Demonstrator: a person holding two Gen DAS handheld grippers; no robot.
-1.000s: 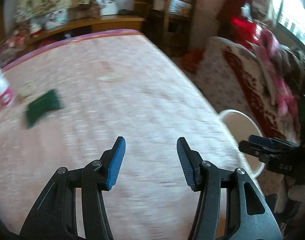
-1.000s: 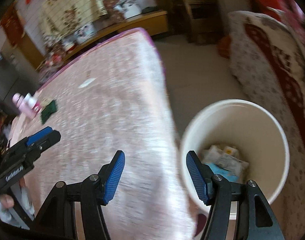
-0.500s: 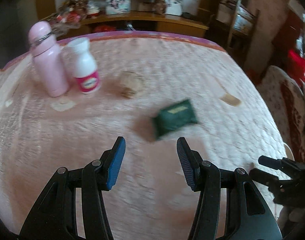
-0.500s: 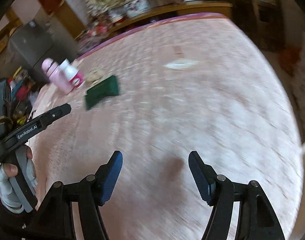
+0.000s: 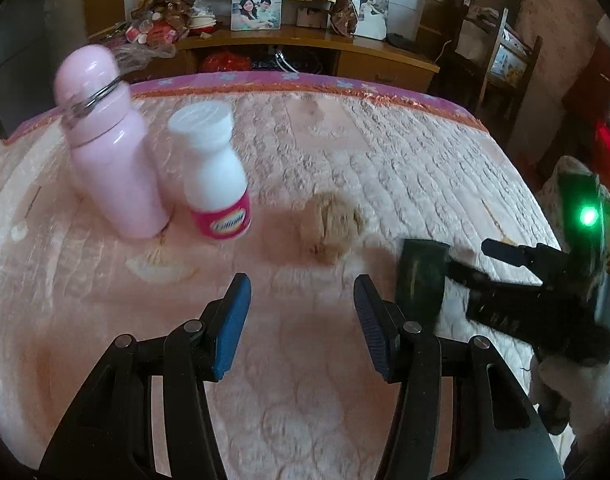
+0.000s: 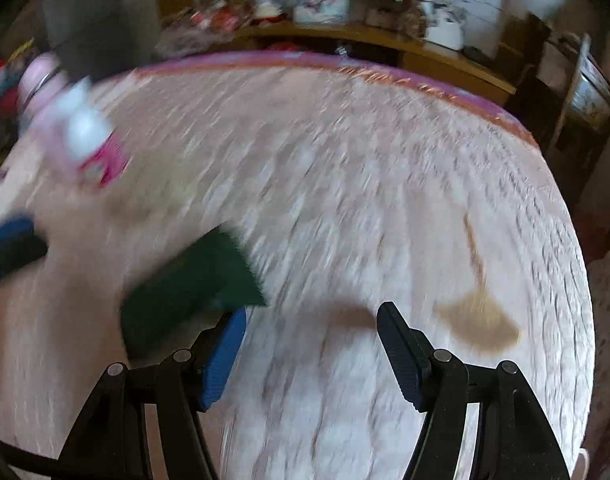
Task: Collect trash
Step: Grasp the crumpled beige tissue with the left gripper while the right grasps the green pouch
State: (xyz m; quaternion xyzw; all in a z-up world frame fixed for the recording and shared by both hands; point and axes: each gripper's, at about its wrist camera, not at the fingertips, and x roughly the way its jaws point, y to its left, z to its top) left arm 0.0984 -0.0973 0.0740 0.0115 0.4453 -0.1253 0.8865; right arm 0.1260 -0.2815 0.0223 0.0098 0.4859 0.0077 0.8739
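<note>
A dark green packet (image 5: pixel 421 276) lies on the pink quilted table (image 5: pixel 345 152); it also shows in the right wrist view (image 6: pixel 193 280), just ahead and left of my right gripper (image 6: pixel 311 316). A crumpled brown paper (image 5: pixel 337 228) lies ahead of my left gripper (image 5: pixel 301 292). A flat beige scrap (image 5: pixel 161 264) lies ahead left of it. Another tan scrap (image 6: pixel 479 322) lies right of the right gripper. Both grippers are open and empty. The right gripper (image 5: pixel 465 260) shows in the left wrist view, fingers next to the green packet.
A pink flask (image 5: pixel 109 160) and a white bottle with a pink label (image 5: pixel 217 180) stand at the table's left. A wooden shelf (image 5: pixel 305 48) with photos and clutter runs behind the table. A chair (image 5: pixel 501 60) stands at the far right.
Both grippers have swung left from the white bin side toward the bottles. The green packet now sits close to the right gripper. The bin has left view. Both stayed open.
</note>
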